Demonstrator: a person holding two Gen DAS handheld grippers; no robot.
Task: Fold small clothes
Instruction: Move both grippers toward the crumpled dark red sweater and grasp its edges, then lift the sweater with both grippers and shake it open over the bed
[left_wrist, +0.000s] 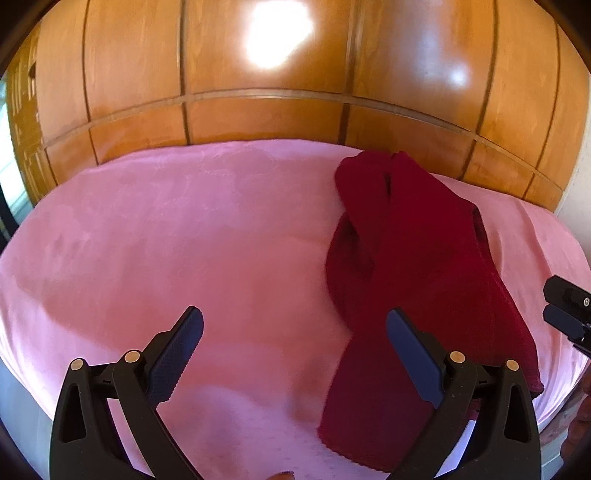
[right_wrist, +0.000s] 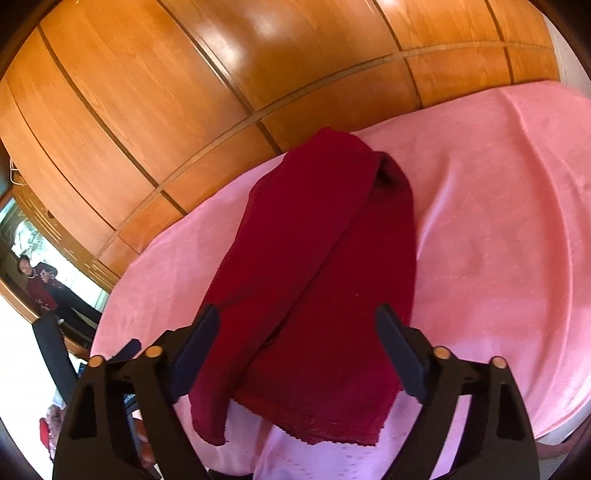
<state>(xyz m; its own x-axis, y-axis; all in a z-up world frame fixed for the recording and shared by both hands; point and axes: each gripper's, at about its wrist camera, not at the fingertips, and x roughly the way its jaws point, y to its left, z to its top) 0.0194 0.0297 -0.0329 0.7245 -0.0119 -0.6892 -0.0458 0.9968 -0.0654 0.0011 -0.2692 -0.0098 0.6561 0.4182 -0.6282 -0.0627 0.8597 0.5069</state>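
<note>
The red garment (right_wrist: 314, 280) lay lengthwise-folded on the bed (left_wrist: 166, 240). Both the left gripper (left_wrist: 295, 343) and right gripper (right_wrist: 297, 347) gaped wide, empty, near its hem; next, probably pinch that hem and fold it across.

Open pink bedcover (left_wrist: 155, 236) is seen across the left and centre of the left wrist frame; passage there is unobstructed. The right half is occupied by a dark red garment (left_wrist: 413, 258), laid lengthwise from upper centre to lower right. The far edge is closed off by a wooden panelled wall (left_wrist: 258, 110). In the right wrist frame, bare bedcover (right_wrist: 498, 221) is found at right.
</note>
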